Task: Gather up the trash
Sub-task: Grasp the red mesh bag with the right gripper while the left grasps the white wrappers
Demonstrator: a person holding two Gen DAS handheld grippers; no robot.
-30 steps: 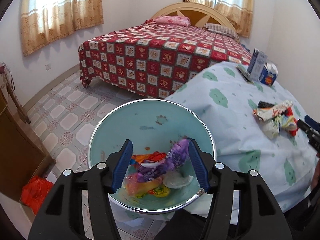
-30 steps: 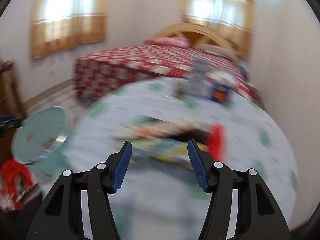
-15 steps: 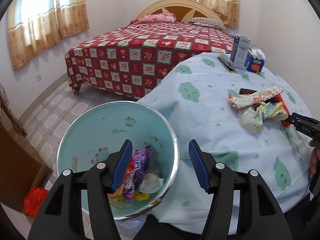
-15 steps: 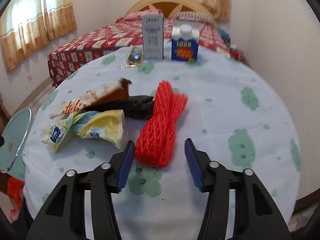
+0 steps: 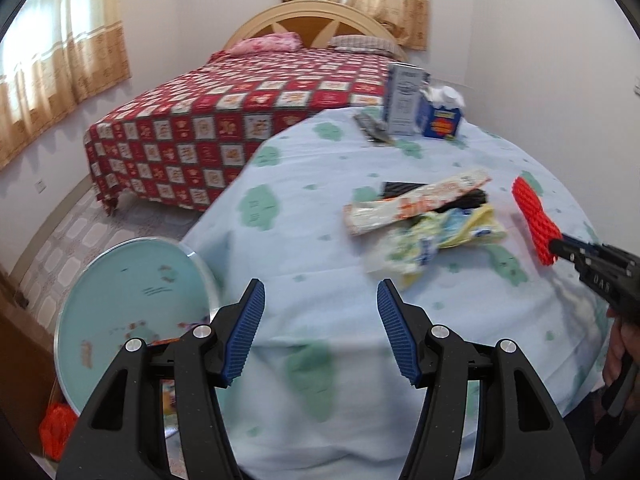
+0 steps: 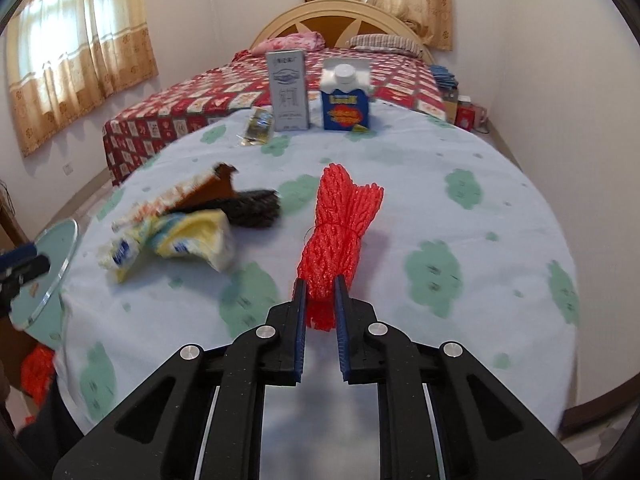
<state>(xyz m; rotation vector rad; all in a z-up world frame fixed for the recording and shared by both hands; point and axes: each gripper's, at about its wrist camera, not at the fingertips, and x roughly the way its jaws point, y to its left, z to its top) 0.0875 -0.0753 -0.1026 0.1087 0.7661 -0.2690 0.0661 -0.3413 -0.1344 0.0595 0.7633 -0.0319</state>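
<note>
My right gripper point(image 6: 320, 292) has its jaws closing on the near end of a red foam net point(image 6: 340, 216), and the pads press on it. In the left wrist view the red foam net point(image 5: 534, 220) lies on the table at the right gripper's point(image 5: 560, 246) tip. Left of it lie a white-orange wrapper point(image 6: 176, 200), a crumpled yellow-blue wrapper point(image 6: 180, 240) and a black piece point(image 6: 256, 208). My left gripper point(image 5: 320, 308) hangs open over the table's near edge with nothing between its fingers. The teal bin point(image 5: 132, 280) stands low at its left, with trash at the bottom.
A round table with a light-blue cloth point(image 6: 460, 200) carries a grey carton point(image 6: 288, 92), a blue carton point(image 6: 346, 100) and a flat packet point(image 6: 258, 128) at the far side. A bed with a red checked cover point(image 5: 224, 120) stands behind. An orange bag point(image 5: 56, 424) lies on the floor.
The right gripper reached the red net and shut on its near end. The left gripper swung right, from above the bin to over the table edge.
</note>
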